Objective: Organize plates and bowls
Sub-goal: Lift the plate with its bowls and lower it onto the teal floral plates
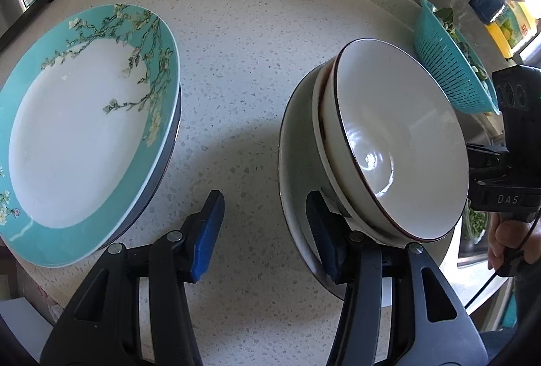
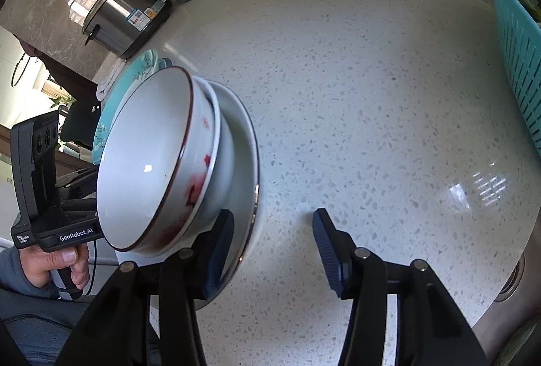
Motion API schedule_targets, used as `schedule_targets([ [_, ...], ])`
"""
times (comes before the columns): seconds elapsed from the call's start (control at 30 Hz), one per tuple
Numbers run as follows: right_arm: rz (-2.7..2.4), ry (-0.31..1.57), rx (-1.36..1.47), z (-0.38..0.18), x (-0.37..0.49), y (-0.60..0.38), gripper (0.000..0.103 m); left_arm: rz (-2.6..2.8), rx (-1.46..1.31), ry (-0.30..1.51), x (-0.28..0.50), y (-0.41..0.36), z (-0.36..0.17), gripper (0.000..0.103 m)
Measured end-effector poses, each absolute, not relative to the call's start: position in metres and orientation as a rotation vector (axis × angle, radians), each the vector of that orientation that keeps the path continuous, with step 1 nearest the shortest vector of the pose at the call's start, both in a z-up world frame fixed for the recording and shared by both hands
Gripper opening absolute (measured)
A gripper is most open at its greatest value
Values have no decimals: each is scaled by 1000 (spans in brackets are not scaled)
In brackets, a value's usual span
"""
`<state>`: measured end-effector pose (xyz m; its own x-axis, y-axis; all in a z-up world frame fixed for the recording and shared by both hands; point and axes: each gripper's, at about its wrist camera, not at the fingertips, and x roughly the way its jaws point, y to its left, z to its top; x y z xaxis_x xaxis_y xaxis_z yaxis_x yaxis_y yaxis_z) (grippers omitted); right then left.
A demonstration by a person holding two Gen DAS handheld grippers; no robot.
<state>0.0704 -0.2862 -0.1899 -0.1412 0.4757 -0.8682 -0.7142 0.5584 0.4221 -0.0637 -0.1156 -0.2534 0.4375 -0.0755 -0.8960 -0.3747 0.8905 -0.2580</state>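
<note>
Blue-padded fingers of the left gripper (image 1: 267, 232) stand partly open at six o'clock, astride the near rim of the wide bowl (image 1: 290, 163): one pad inside, one over bare counter (image 1: 257, 28), neither visibly pressing. Right gripper (image 2: 272, 251) mirrors this on the opposite rim, jaws likewise partly open, nothing clamped. Two smaller bowls nest inside; the top bowl (image 1: 405, 136) sits tilted, its rim leaning towards the right gripper. Stack stands at three o'clock of the teal floral plate (image 1: 88, 136), apart from it. Judgement: step in hand is a two-sided grasp of the stack. Close both jaws evenly on the outer rim and lift level, or the nested bowls may slide. Teal colander (image 1: 449, 62) stands near; keep clear.
</note>
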Motion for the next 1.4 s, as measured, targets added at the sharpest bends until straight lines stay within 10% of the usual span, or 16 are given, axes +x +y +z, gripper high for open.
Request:
schedule_targets([
  [0.27, 1059, 1367, -210, -189, 67, -282, 33, 135, -437, 1094, -50, -129, -252, 18],
  [1.4, 993, 1327, -204, -160, 58, -279, 22, 140, -394, 1087, -46, -134, -220, 12],
])
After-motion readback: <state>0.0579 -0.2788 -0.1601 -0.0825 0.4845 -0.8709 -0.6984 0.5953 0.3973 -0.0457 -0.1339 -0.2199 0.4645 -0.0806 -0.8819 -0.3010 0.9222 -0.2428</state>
